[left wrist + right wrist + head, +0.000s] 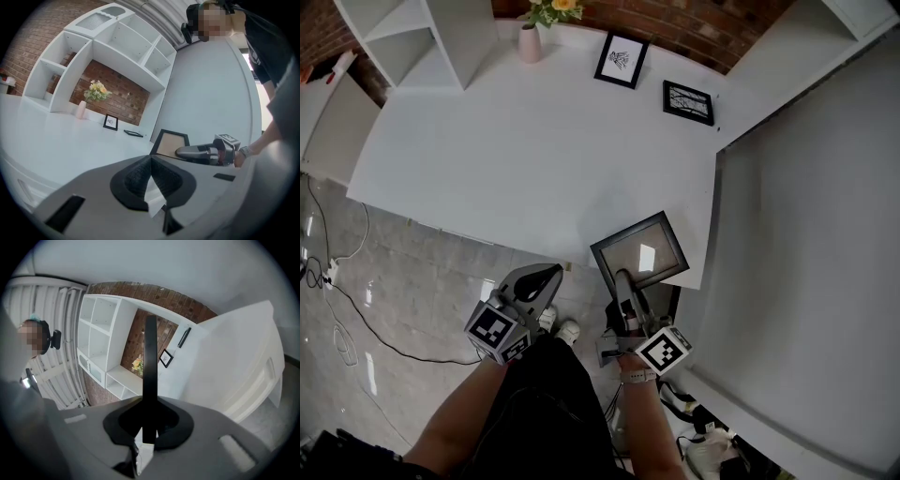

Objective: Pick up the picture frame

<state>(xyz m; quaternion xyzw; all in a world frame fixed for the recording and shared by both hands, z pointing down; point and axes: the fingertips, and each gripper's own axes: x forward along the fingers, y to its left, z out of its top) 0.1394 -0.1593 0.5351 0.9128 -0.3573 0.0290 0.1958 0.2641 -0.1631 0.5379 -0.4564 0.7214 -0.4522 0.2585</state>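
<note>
A black picture frame point(639, 248) with a glossy pane hangs over the white table's point(516, 159) front right corner. My right gripper point(623, 283) is shut on its near edge. In the right gripper view the frame point(150, 362) shows edge-on as a dark bar clamped between the pads, with my right gripper point(149, 427) rolled onto its side. The left gripper view shows the frame point(171, 143) tilted up beside the right gripper point(190, 153). My left gripper point(546, 277) hovers by the table's front edge, shut and empty; it point(150, 176) holds nothing between its pads.
Two more black frames point(622, 59) point(688, 101) lie at the table's back, next to a pink vase of flowers point(530, 42). White shelf units point(422, 37) stand at the back left. A large white panel point(806, 244) runs along the right. Cables point(356, 319) trail on the tiled floor.
</note>
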